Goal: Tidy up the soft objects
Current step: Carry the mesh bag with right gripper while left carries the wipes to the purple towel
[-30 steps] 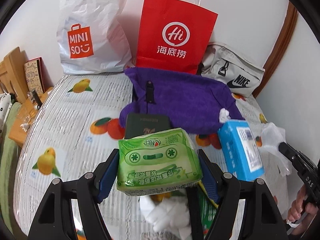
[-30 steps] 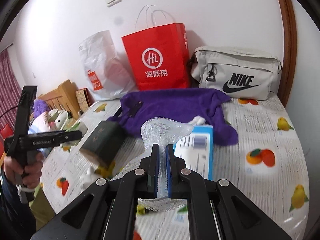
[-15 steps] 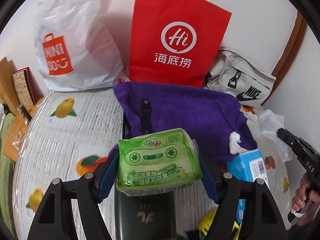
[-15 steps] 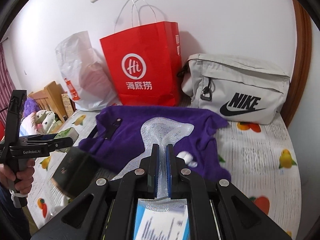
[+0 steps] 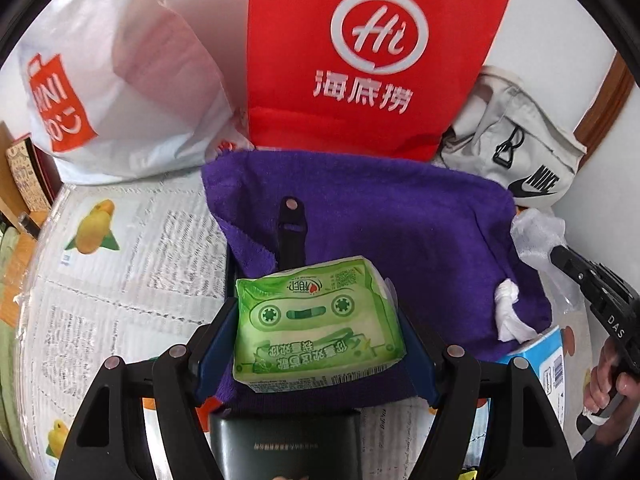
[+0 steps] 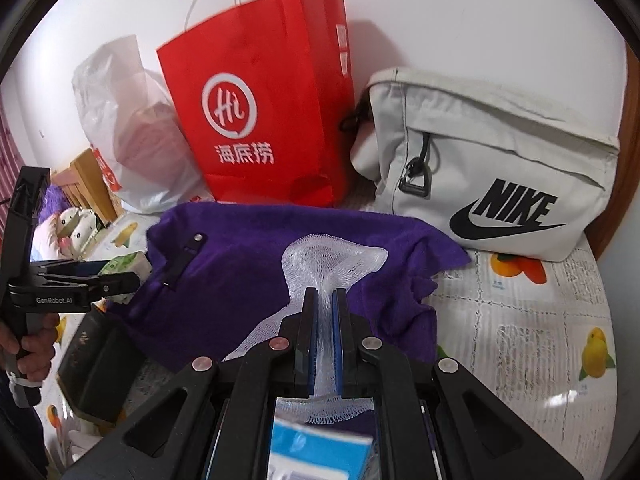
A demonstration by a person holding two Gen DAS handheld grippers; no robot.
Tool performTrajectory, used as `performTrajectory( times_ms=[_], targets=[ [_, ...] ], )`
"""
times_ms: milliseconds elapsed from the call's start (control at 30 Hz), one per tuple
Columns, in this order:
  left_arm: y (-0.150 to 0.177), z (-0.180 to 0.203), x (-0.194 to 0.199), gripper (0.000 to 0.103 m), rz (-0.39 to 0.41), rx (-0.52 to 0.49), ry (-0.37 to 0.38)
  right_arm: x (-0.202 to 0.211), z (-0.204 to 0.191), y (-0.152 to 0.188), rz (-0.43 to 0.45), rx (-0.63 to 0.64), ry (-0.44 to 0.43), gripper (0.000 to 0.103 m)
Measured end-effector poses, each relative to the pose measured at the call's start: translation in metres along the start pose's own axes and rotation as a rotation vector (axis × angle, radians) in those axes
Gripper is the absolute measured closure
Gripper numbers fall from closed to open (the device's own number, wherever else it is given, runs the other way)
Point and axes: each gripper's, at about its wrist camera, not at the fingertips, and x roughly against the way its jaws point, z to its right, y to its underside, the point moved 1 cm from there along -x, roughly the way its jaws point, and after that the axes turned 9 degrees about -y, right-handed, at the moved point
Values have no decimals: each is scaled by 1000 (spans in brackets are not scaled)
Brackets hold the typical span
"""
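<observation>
- Green tissue pack (image 5: 316, 320), frame centre, sits clamped in the left gripper (image 5: 316, 334): keep it level above the purple towel (image 5: 400, 220).
- White mesh net (image 6: 326, 264) is pinched by the right gripper (image 6: 323, 300), fingers nearly closed; avoid snagging it.

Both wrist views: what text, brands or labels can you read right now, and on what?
"Hi" and "海底捞": red paper bag.
"NIKE": grey pouch.
"MINISO", partly cut off: white plastic bag.
"GenRobot.AI": left gripper.
"DAS": right gripper.
Green tissue pack: Chinese print upside down, unreadable.
Dark box and blue box: print too small.
</observation>
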Motion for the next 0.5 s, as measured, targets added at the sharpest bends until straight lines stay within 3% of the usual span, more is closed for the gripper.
performTrajectory(
  times_ms=[233, 500],
  targets=[
    [-4, 2, -18, 30, -42, -4, 2, -31, 8, -6, -85, 37, 20, 96],
    [-7, 5, -24, 29, -52, -19, 8, -51, 16, -15, -115, 36, 9, 96]
  ],
)
